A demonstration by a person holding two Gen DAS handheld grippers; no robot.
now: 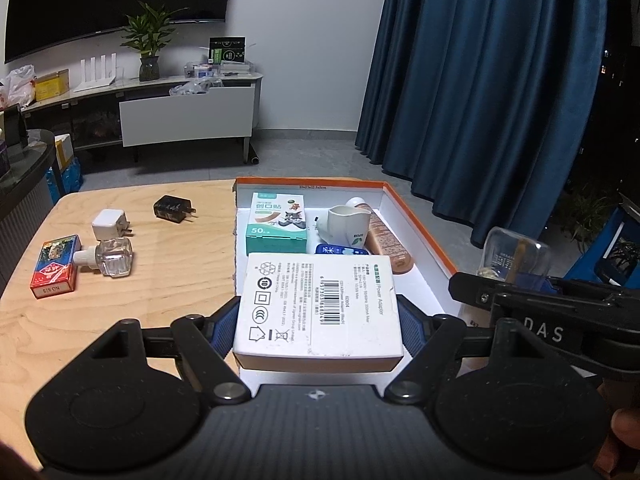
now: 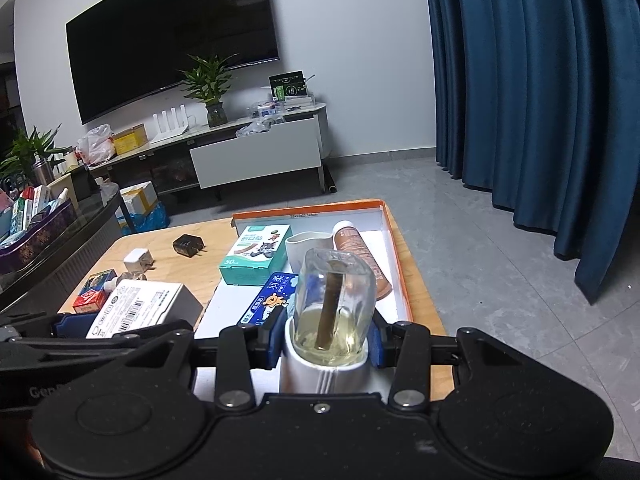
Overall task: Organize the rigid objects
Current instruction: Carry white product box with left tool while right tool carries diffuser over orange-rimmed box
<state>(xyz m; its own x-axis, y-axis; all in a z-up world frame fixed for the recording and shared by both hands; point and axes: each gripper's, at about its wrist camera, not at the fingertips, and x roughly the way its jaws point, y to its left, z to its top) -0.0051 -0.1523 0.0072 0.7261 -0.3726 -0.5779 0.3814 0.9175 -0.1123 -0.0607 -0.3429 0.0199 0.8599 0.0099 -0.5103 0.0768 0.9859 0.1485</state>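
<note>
Above the near end of the orange-rimmed tray (image 1: pixel 420 222) on the table (image 1: pixel 160 280), left gripper (image 1: pixel 318 314) jaws clamp the white adapter box (image 1: pixel 320 304). Right gripper (image 2: pixel 326 334) jaws grip the glass diffuser bottle (image 2: pixel 334 300) over the tray's near right side.

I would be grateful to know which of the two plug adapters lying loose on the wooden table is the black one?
The black plug adapter lies farther back, nearer the orange-edged tray; the white plug adapter sits beside the glass bottle.

Tray (image 1: pixel 420 224) sits on tabletop (image 1: pixel 180 280), right side. In tray: plaster box (image 1: pixel 277 220) rear left, cup (image 1: pixel 346 222) to its right, tube (image 1: pixel 386 240) along right wall. Left of tray: two plugs (image 1: pixel 174 208), card pack (image 1: pixel 54 266), small bottle (image 1: pixel 114 256).
</note>
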